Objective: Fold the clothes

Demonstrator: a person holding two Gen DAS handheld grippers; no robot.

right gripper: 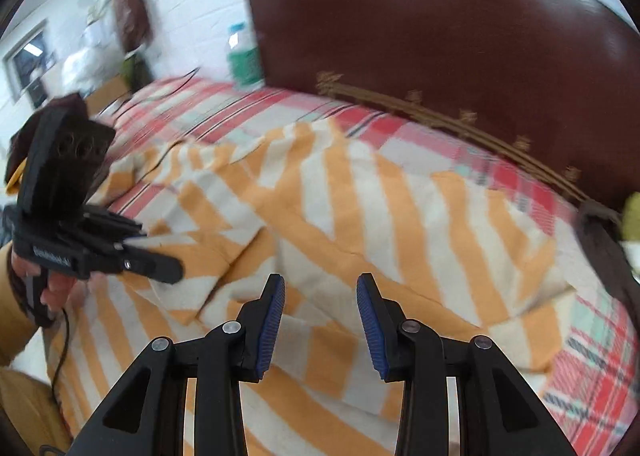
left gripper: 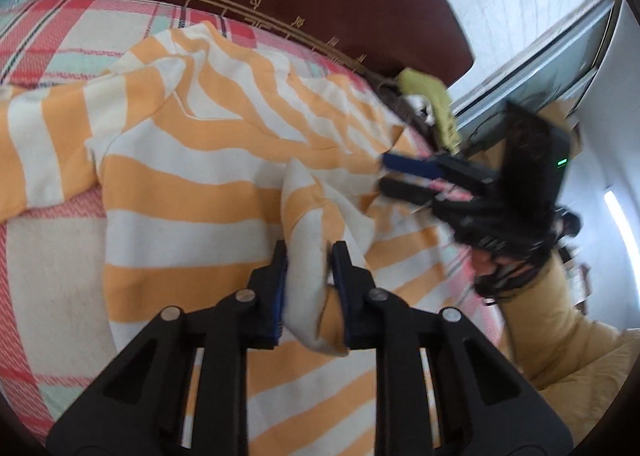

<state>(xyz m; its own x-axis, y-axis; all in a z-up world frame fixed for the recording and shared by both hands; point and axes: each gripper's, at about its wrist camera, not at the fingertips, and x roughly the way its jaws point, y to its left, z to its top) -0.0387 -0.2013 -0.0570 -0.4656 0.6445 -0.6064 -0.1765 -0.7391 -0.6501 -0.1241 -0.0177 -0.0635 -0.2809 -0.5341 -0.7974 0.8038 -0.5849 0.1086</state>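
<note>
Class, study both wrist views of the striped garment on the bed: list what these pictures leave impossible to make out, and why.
- Striped garment: its near hem, left wrist view, hidden behind the left tool, which pinches a fold.
- Green container beside the headboard: label unreadable, right wrist view, motion blur.
- Yellow-green item at the bed edge: identity unclear, left wrist view, blurred.
- Right tool: open, nothing gripped.

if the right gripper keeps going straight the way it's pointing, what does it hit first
Most likely the striped shirt. The right gripper has open, empty jaws angled down at the shirt spread on the bed, with nothing else showing between them. How far off the cloth is, is hard to judge.
</note>
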